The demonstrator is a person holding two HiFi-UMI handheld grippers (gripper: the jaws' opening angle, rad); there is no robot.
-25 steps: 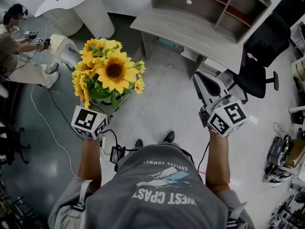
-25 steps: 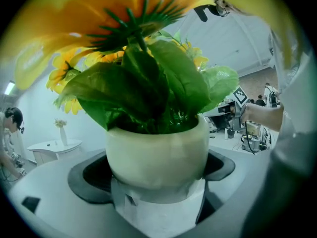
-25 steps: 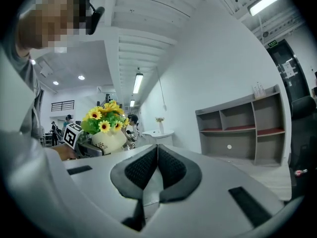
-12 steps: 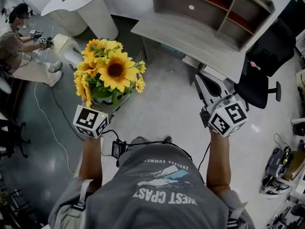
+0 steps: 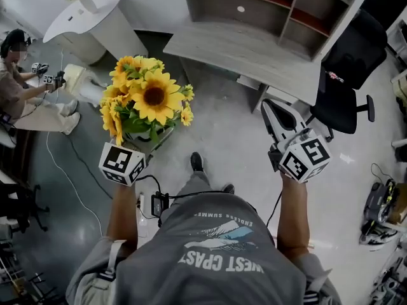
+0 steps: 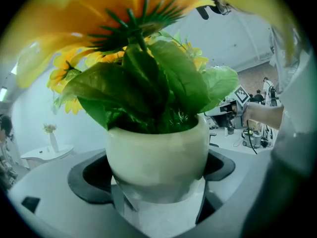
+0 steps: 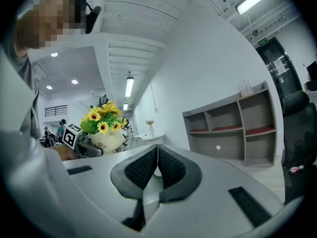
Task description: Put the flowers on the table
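Observation:
A bunch of yellow sunflowers (image 5: 147, 97) in a white pot (image 6: 157, 157) is carried in the air over the floor. My left gripper (image 5: 145, 146) is shut on the pot, jaws pressed to its two sides. The same flower pot (image 7: 105, 139) shows small at the left of the right gripper view. My right gripper (image 5: 275, 116) is held level with it on the right, shut with nothing between its pads (image 7: 157, 168). The grey wooden table (image 5: 248, 53) lies ahead, its top bare.
A shelf unit (image 5: 267, 5) stands behind the table. A black office chair (image 5: 346, 75) is to the right of the table. A white round stand (image 5: 89, 21) is at the far left, and a seated person (image 5: 25, 88) is beside it. Cables run across the floor.
The view has drifted: the table and shelf now sit slightly lower and further left in the head view. A foot has stepped forward. Both grippers hold as before.

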